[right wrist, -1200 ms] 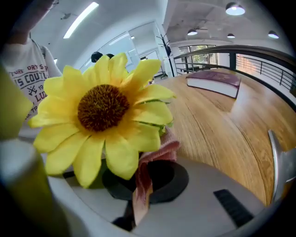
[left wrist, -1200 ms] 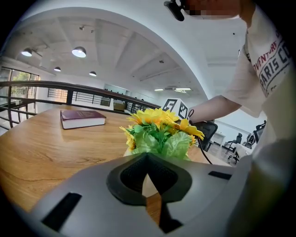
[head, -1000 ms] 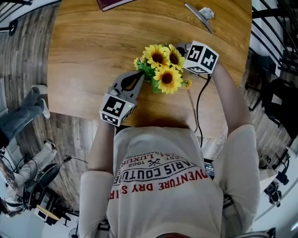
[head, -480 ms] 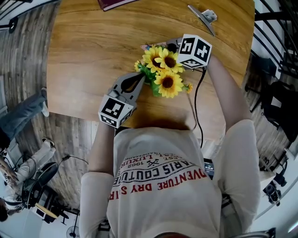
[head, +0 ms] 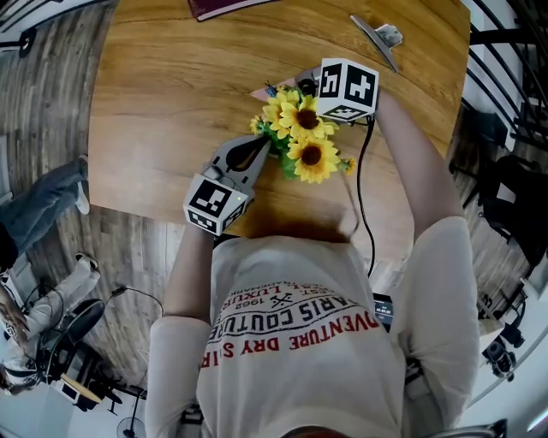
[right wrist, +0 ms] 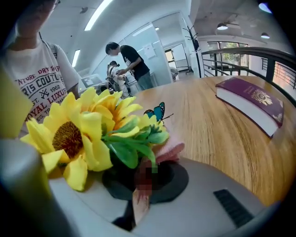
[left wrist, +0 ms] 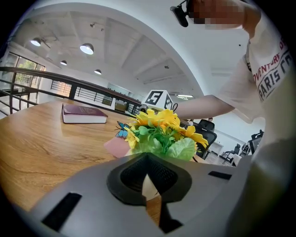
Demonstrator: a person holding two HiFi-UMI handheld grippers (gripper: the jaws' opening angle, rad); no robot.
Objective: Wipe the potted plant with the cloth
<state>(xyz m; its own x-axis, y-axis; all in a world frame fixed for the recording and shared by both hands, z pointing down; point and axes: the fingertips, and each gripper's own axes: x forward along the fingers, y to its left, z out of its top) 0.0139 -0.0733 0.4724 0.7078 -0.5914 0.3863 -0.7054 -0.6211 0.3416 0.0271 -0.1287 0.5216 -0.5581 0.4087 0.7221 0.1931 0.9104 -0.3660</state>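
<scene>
The potted plant [head: 304, 137] is a bunch of yellow sunflowers with green leaves, standing near the table's front edge. My left gripper [head: 264, 147] reaches in under the leaves from the near left. In the left gripper view its jaws [left wrist: 149, 178] are shut, with a pale wedge between the pads that looks like the pot's rim; the flowers [left wrist: 159, 134] rise just beyond. My right gripper [head: 289, 87] is at the far side of the blooms, shut on a pink cloth [right wrist: 169, 150] that lies against the leaves [right wrist: 134, 148]. The pot itself is hidden under foliage.
A maroon book [head: 218, 7] lies at the table's far edge. A metal tool [head: 377, 32] rests at the far right. A black cable [head: 364, 188] runs from the right gripper toward the person. A blue butterfly ornament [right wrist: 156, 112] sits on the plant.
My right gripper has slid with the cloth from the plant's right side to its far side, up and leftward in the head view. The left gripper has held still.
</scene>
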